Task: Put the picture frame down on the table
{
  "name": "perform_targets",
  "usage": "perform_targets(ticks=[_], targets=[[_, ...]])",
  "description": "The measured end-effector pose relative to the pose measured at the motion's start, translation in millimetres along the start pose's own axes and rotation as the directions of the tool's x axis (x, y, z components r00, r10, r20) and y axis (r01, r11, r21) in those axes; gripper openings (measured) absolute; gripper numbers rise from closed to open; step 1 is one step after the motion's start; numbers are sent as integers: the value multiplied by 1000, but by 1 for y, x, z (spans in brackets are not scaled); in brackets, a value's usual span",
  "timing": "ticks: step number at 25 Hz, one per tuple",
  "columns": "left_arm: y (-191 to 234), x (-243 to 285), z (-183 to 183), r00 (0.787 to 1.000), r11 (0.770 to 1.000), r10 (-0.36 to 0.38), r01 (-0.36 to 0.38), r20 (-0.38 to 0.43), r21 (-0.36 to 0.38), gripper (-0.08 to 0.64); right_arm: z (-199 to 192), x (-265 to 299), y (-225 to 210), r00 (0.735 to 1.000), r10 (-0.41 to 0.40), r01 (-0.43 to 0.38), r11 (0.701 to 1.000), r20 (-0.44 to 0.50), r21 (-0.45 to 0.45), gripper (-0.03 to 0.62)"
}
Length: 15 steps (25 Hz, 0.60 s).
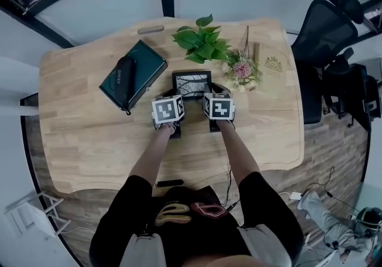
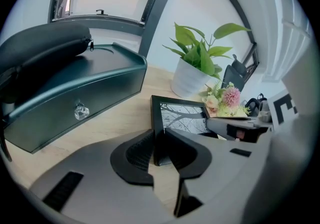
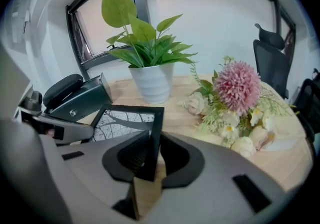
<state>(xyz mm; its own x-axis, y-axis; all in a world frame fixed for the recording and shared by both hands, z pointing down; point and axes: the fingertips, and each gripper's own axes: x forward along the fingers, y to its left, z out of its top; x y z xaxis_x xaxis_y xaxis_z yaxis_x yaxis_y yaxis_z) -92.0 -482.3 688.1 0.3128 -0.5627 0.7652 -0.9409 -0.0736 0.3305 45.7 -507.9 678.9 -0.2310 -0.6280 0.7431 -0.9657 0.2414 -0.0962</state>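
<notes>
- The left gripper (image 2: 159,149) is pinched on one slim black edge of the picture frame (image 2: 181,117); the right gripper (image 3: 153,154) is clamped on the opposite edge.
- The flat frame is held low, perhaps touching the pale wooden table (image 1: 89,140).

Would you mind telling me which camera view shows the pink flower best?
The right gripper view: the pink flower is large and sharp. The left gripper view shows it small; the head view, tiny.

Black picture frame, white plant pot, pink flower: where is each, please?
black picture frame (image 1: 191,83), head view, its glass print
white plant pot (image 3: 152,83), right gripper view, its front wall
pink flower (image 3: 238,87), right gripper view, its round head
</notes>
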Motion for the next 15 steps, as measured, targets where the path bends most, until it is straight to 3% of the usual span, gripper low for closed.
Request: perform_targets(ticks=[15], targets=[[-2, 6, -4, 1000, 1000, 4, -5, -16, -24, 81, -7, 3, -5, 1000, -19, 19, 1000, -24, 21, 80]])
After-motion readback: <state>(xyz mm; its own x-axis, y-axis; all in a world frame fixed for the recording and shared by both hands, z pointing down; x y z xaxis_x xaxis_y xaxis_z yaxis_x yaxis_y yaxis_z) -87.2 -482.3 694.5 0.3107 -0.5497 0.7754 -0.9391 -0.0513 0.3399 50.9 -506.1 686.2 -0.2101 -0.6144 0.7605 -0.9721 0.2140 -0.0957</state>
